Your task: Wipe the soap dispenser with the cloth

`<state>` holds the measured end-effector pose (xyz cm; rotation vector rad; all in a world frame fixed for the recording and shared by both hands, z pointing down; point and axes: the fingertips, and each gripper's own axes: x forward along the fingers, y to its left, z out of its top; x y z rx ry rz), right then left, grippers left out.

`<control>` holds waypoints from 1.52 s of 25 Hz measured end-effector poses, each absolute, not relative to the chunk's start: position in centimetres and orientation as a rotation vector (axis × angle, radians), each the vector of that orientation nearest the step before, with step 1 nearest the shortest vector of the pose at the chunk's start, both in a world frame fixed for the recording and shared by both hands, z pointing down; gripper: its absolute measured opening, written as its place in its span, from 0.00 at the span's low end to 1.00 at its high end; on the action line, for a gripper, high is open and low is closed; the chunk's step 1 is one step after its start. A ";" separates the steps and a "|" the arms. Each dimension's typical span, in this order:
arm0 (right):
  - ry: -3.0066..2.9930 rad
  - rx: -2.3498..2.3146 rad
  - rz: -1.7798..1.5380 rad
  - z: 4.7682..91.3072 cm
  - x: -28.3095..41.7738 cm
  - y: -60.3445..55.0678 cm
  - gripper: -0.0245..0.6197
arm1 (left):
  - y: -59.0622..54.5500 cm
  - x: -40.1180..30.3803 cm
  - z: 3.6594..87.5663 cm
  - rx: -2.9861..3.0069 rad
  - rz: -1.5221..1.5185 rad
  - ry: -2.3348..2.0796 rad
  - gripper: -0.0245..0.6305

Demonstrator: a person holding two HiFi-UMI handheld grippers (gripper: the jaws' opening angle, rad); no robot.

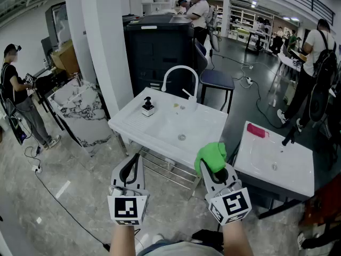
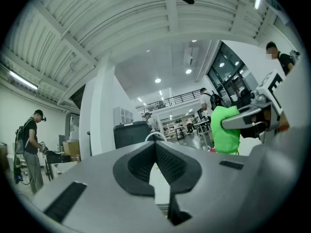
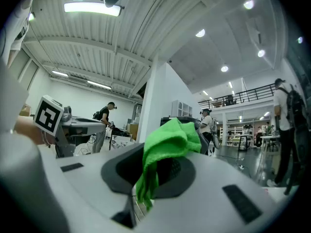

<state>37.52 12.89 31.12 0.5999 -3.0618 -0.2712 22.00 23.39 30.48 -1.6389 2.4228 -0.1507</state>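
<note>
While the right gripper's (image 1: 214, 170) jaws pinch it, the cloth (image 1: 209, 154) (green) droops.

I see a white sink unit (image 1: 123, 124) ahead, with the soap dispenser (image 1: 147, 107) standing on its left ledge.

The cloth (image 1: 210, 156) is a bright green, soft, fuzzy fabric with a matt nap, bunched into loose folds. The left gripper (image 1: 137, 159) and right gripper (image 1: 215, 169) have smooth, matt grey plastic shells. Their pads (image 2: 171, 163) are dark, rubbery-looking and finely ribbed. The sink (image 1: 136, 122) is white and glossy, like glazed ceramic, and the drain ring (image 1: 181, 137) looks like metal. The tap (image 1: 180, 70) is smooth and white. The soap dispenser (image 1: 147, 107) has a dark, plastic-looking pump head on a paler base. The floor (image 1: 69, 164) is grey, marbled and polished, with a soft sheen.
</note>
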 end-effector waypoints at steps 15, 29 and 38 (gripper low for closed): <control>-3.017 0.706 -0.249 31.8 29.3 14.6 0.11 | 24.4 13.2 31.3 -1.728 -0.133 2.386 0.06; -3.017 0.716 -0.052 35.8 18.4 5.2 0.11 | 16.4 2.0 34.6 -1.789 -0.184 2.411 0.06; -2.961 0.725 -0.017 38.4 9.0 -4.5 0.11 | 5.5 -7.8 36.8 -1.900 -0.163 2.434 0.06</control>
